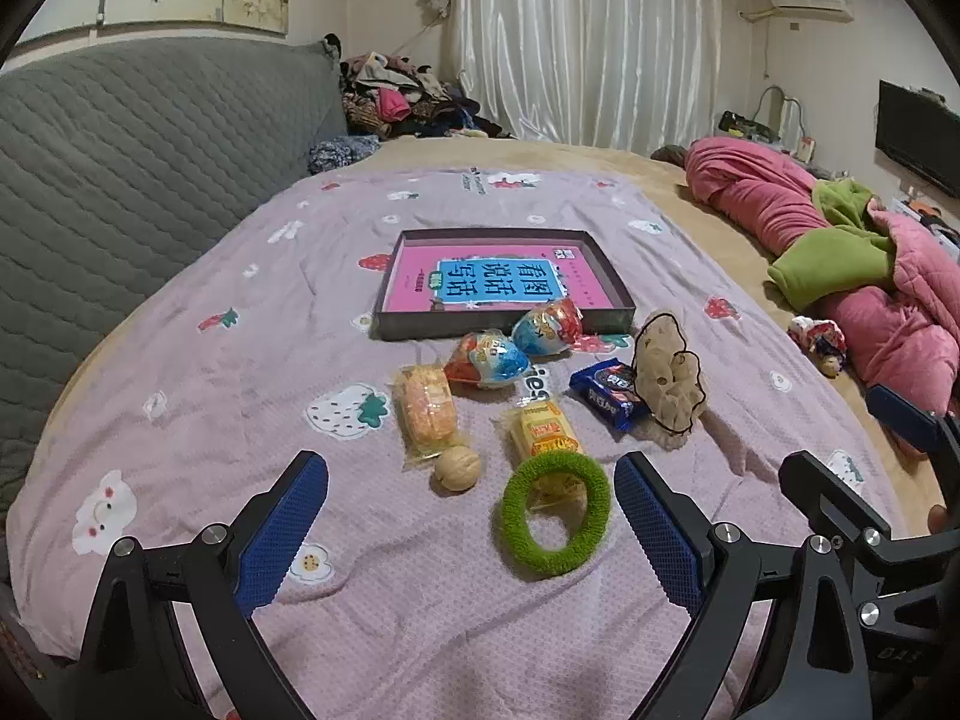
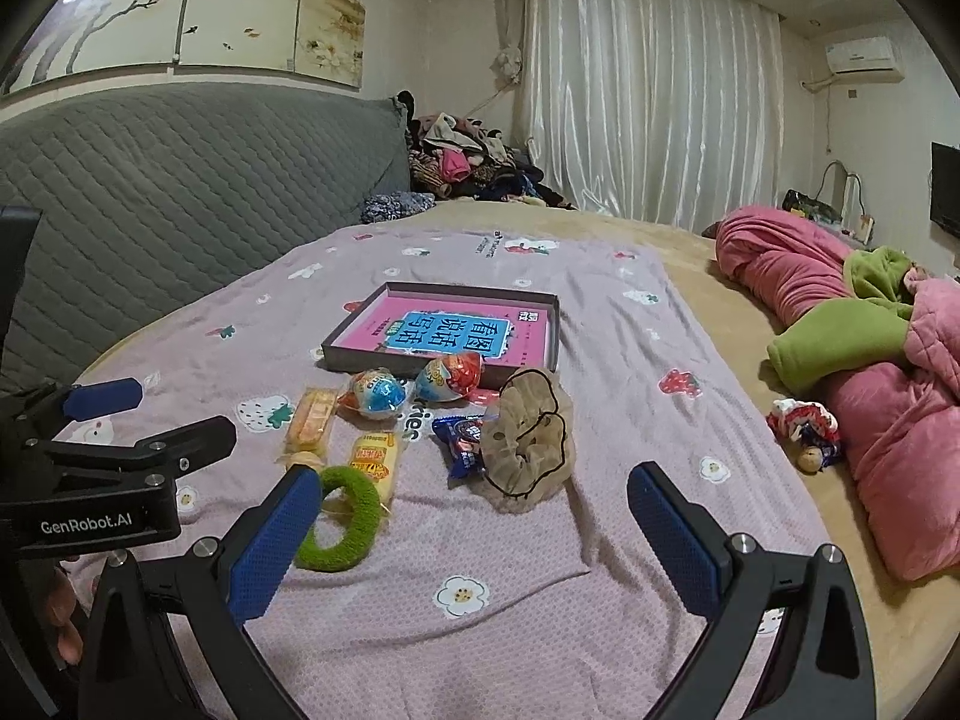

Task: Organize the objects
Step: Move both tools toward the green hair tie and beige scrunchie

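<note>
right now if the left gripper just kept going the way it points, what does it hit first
Probably the green fuzzy ring, lying between the open left gripper fingers' line; the walnut sits just left of it. Depth is uncertain.

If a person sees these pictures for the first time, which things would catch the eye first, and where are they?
Probably the bright pink book with blue title panel, lying inside a shallow dark tray at the middle of the pink strawberry-print blanket. Next, the fuzzy green ring in front, overlapping a yellow snack packet. On the right, a heaped pink and green quilt.
</note>
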{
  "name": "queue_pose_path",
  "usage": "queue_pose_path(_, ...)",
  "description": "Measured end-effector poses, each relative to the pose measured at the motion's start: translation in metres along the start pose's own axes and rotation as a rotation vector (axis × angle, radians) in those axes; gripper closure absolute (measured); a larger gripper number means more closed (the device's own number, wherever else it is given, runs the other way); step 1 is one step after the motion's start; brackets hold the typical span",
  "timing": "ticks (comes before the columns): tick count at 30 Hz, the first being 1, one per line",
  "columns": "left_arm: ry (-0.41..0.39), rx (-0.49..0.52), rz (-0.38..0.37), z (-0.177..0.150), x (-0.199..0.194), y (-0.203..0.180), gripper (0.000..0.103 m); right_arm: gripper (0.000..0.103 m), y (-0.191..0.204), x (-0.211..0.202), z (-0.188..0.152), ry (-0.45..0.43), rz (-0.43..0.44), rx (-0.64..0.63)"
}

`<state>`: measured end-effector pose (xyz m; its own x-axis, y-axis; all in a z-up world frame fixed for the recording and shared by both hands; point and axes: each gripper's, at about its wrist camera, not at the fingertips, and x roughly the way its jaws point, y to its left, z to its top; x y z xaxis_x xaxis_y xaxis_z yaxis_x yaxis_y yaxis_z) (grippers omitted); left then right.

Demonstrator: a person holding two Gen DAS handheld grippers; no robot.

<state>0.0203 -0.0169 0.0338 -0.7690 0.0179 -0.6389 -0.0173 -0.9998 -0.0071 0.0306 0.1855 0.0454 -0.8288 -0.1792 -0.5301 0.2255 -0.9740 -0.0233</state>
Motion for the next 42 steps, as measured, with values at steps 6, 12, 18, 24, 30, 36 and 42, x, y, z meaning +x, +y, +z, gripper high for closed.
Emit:
queue_pose_path(6, -0.010, -0.003, -0.006, 0.002, -0.005, 0.000, 0.006, 0.000, -0.003, -0.004, 0.002, -0.012, 0.000, -0.015)
queue_pose_path(12, -0.006, 0.008, -0.010, 0.003, -0.003, -0.005, 0.006, 0.000, -0.010, -0.003, 0.006, -0.007, 0.002, -0.010)
queue_pose_path(18, 0.029, 0.016, -0.016, -0.003, 0.012, -0.009, 0.006, 0.000, -0.018, 0.008, 0.008, 0.025, 0.018, 0.005)
queue_pose_path(24, 0.065, 0.037, -0.037, -0.015, 0.029, -0.014, 0.006, 0.000, -0.027, 0.023, 0.005, 0.049, 0.023, 0.013)
queue_pose_path(30, 0.119, 0.040, -0.055, -0.026, 0.054, -0.017, 0.006, 0.000, -0.035, 0.046, 0.000, 0.092, 0.031, 0.017)
queue_pose_path(36, 0.153, 0.041, -0.048, -0.029, 0.078, -0.018, 0.006, 0.000, -0.037, 0.072, -0.003, 0.130, 0.039, 0.002)
queue_pose_path(42, 0.191, 0.048, -0.045, -0.032, 0.101, -0.018, 0.006, 0.000, -0.039, 0.106, -0.006, 0.178, 0.038, -0.009)
